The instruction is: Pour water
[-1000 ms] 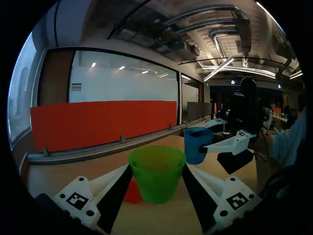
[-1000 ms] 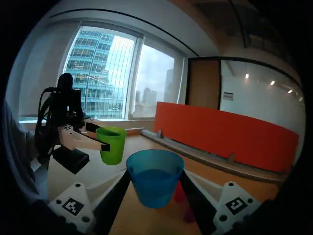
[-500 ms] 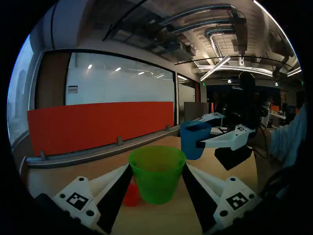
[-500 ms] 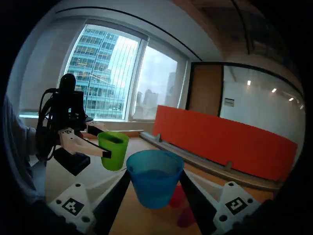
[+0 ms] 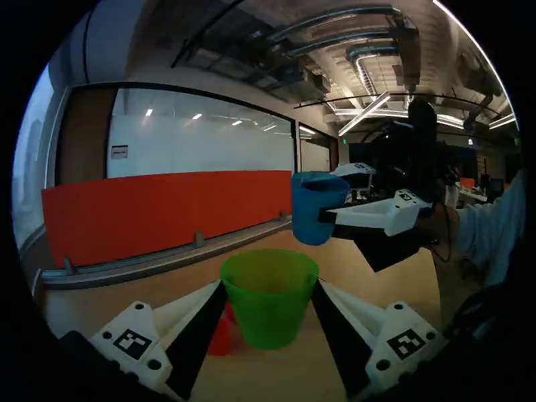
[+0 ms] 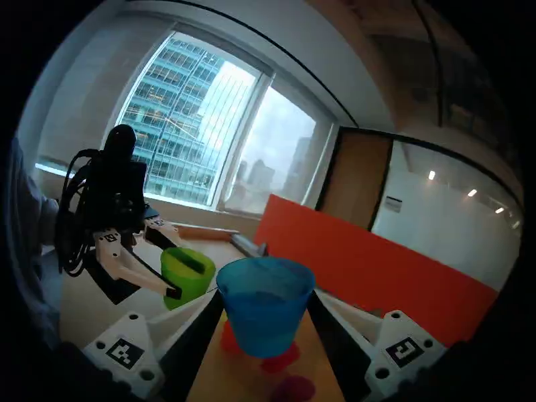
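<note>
Clamping the green cup [image 5: 269, 305] upright between both fingers of the left gripper [image 5: 268, 287], above the wooden table [image 5: 409, 281]. Squeezing the blue cup [image 6: 266, 311], holding water, between both fingers of the right gripper [image 6: 265, 296], raised higher than the green one and tilting slightly. Showing square black-and-white markers [image 5: 132, 343] on the fingers; wall sign [image 5: 119, 151] too small for reading.
</note>
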Action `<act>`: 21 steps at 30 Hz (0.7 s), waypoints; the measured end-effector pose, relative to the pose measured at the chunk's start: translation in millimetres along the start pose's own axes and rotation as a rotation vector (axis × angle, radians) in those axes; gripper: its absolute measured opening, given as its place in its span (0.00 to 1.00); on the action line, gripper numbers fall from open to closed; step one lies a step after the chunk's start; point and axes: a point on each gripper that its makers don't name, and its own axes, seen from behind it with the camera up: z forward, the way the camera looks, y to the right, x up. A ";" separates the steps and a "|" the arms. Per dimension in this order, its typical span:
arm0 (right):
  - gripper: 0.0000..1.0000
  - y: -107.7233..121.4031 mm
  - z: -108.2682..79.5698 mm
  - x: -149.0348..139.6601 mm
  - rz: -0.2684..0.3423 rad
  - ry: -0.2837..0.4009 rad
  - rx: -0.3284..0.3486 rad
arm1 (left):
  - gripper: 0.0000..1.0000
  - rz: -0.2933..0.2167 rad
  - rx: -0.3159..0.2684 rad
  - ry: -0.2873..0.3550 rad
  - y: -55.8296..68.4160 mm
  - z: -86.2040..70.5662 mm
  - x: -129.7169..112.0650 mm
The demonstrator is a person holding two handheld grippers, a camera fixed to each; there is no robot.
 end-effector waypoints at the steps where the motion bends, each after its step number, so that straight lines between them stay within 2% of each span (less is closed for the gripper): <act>1: 0.89 1.5 0.6 2.9 -0.014 0.003 0.000 | 0.86 0.002 -0.002 -0.003 0.9 1.1 -0.7; 11: 0.89 7.9 11.2 27.5 -0.165 0.021 0.000 | 0.86 -0.001 -0.029 -0.005 11.6 13.3 -3.4; 21: 0.89 17.6 24.0 43.5 -0.314 0.025 -0.020 | 0.86 -0.002 -0.056 -0.002 20.9 18.0 -1.4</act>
